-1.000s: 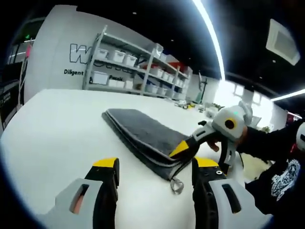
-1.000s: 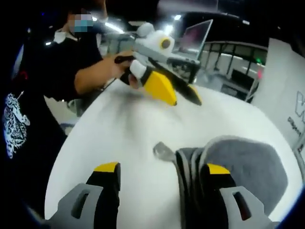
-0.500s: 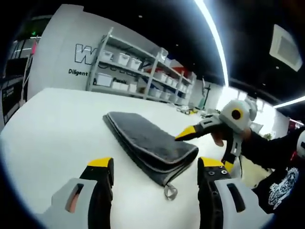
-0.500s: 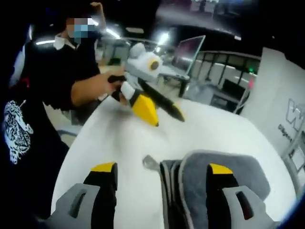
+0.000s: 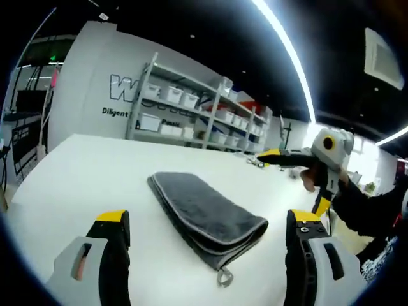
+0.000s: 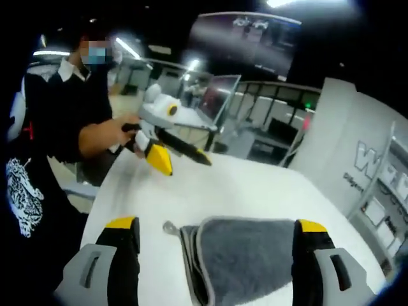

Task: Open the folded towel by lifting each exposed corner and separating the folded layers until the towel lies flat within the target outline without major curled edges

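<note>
Towel: dark grey towel (image 5: pixel 205 213) still folded in layers on the white table (image 5: pixel 76 185), at the middle of the left gripper view; a small metal loop (image 5: pixel 223 276) hangs at its near corner, toward 6 o'clock
Towel, other view: it lies between the right jaws at 6 o'clock (image 6: pixel 245 258), loop at 9 o'clock of it
Left gripper (image 5: pixel 204 255): jaws spread wide, nothing held, above the table
Right gripper (image 6: pixel 217 258): jaws released, wide apart, clear of the towel
Backdrop: shelving (image 5: pixel 191 115) with white bins at 12 o'clock
</note>
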`<act>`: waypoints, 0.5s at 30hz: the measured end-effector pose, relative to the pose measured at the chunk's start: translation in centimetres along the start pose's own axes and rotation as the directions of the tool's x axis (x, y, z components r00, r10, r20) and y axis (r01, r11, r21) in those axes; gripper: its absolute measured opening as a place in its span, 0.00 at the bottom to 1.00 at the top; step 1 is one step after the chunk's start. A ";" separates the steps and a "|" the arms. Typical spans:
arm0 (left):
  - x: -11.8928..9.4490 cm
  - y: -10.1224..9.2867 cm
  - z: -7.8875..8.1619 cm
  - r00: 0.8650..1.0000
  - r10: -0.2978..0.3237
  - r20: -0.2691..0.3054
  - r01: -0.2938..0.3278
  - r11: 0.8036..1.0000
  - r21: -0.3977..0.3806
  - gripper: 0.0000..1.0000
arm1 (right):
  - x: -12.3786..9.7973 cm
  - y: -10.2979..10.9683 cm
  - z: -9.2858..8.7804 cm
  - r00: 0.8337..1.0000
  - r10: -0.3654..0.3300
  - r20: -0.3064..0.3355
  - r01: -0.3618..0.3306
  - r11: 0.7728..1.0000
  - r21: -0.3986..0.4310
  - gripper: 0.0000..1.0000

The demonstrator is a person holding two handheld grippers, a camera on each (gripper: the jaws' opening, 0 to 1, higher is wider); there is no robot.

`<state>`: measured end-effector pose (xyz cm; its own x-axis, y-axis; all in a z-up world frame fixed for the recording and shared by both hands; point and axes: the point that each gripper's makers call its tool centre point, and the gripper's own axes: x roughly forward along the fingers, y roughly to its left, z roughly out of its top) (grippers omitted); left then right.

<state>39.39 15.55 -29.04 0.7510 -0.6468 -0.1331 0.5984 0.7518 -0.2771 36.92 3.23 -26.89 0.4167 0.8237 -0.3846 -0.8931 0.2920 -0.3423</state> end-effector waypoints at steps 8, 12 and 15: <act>-0.6 -1.3 2.1 0.992 0.033 0.123 -0.017 0.991 -0.134 1.00 | -4.0 -3.4 3.3 0.997 -0.073 0.010 0.073 0.995 -0.063 1.00; -1.0 -1.7 3.0 0.984 0.037 0.176 0.000 0.979 -0.202 1.00 | -5.5 -5.3 4.4 0.994 -0.114 -0.006 0.113 0.989 -0.091 1.00; -1.0 -1.8 3.4 0.979 0.039 0.202 0.011 0.971 -0.237 1.00 | -6.1 -5.9 4.9 0.992 -0.123 -0.017 0.121 0.987 -0.109 1.00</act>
<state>38.47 15.28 -25.16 0.8145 -0.5778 0.0516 0.5230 0.6929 -0.4964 38.83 -1.18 -18.27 0.5266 0.7729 -0.3541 -0.8122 0.3344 -0.4780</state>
